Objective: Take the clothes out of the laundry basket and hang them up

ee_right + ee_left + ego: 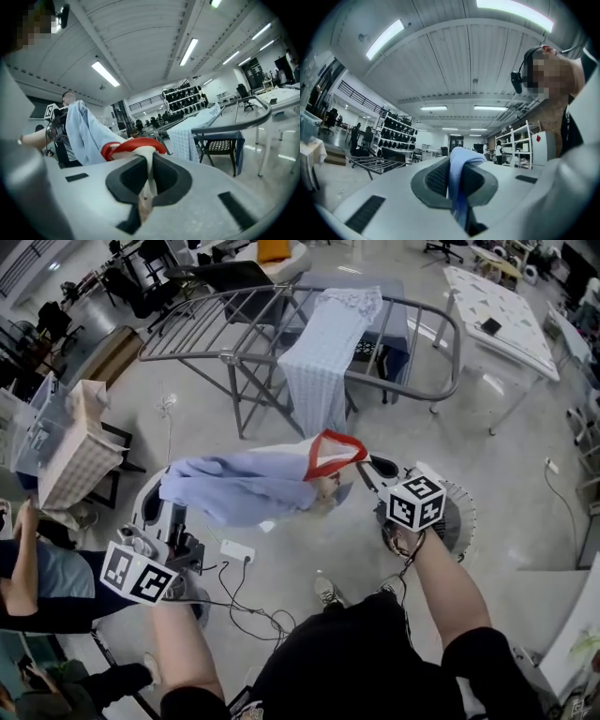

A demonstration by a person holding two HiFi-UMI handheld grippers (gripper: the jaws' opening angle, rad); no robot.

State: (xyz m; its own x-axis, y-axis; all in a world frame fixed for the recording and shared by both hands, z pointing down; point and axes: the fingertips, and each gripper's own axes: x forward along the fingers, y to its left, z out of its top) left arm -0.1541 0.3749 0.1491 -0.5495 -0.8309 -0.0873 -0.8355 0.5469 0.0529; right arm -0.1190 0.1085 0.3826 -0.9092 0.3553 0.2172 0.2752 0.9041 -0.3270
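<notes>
Left gripper (171,512) is clamped on a fold of the pale blue garment (242,488). Right gripper (367,471) is pinched tight on the garment's white edge, just beside the red trim (330,454). The garment hangs stretched between the two grippers, off the floor. Ahead of both stands the rack (441,334), with a checked cloth (319,362) draped over it.

Head view: garment (244,486) hides left gripper (172,518) tips | bystander (37,589) cut by left edge | cloth (323,357) hides part of rack (456,341) | left gripper view: shelf (396,137) goods too small to tell
</notes>
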